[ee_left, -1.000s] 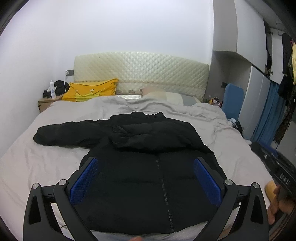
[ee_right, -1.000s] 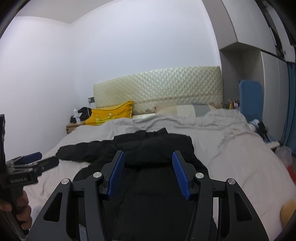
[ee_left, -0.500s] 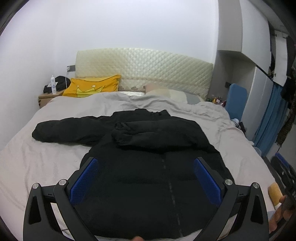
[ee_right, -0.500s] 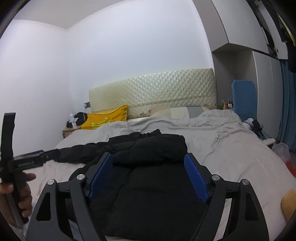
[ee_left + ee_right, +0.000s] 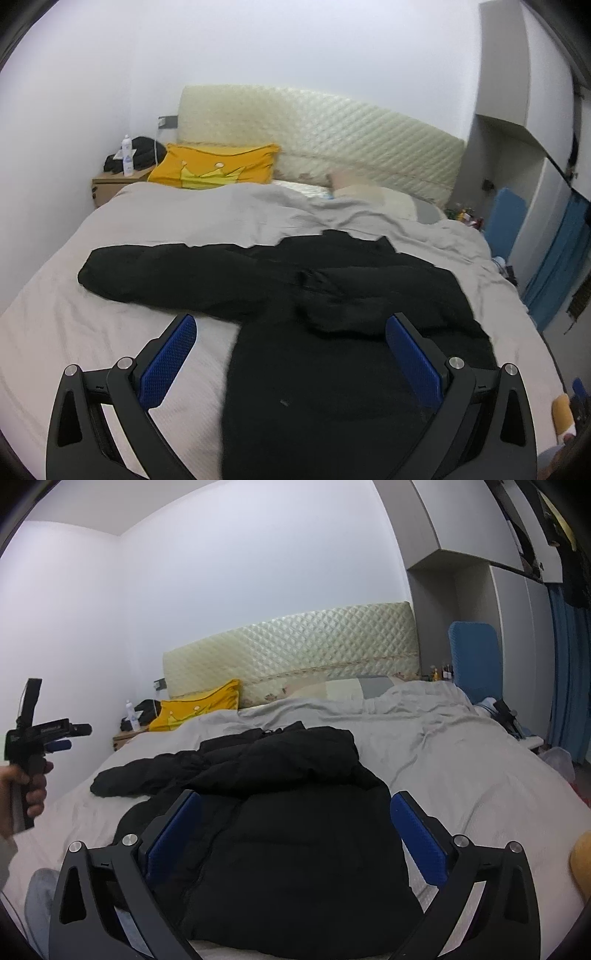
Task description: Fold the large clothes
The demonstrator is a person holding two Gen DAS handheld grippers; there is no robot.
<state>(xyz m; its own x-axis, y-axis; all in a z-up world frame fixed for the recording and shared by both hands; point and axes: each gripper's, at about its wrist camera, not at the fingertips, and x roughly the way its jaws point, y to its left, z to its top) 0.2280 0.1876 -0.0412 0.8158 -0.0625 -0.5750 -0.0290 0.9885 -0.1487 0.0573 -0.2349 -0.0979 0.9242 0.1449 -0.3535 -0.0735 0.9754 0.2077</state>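
Spreading across most of both views, a wide bed (image 5: 110,229) covered with a wrinkled pale grey sheet is seen, backed by a cream quilted headboard (image 5: 332,136). On the sheet a large black padded jacket (image 5: 332,369) is laid flat with its zip upward and its collar toward the headboard. One sleeve is stretched out to the left across the sheet, while the other is folded over the chest.

Against the headboard a yellow pillow with a crown print (image 5: 214,166) is propped, and beside it a pale patterned pillow (image 5: 347,688) is laid. At the far left corner a small wooden bedside cabinet (image 5: 110,182) is seen, with a white plastic bottle (image 5: 126,155) standing on it.

The left gripper (image 5: 291,354) is held above the jacket's left side with its blue pads wide apart, nothing being touched by them. In the right wrist view it is seen in a person's hand (image 5: 26,786) at the left edge.

The right gripper (image 5: 295,830) is held over the jacket's lower half; its jaws are opening, and the fabric below is not pressed by either pad.
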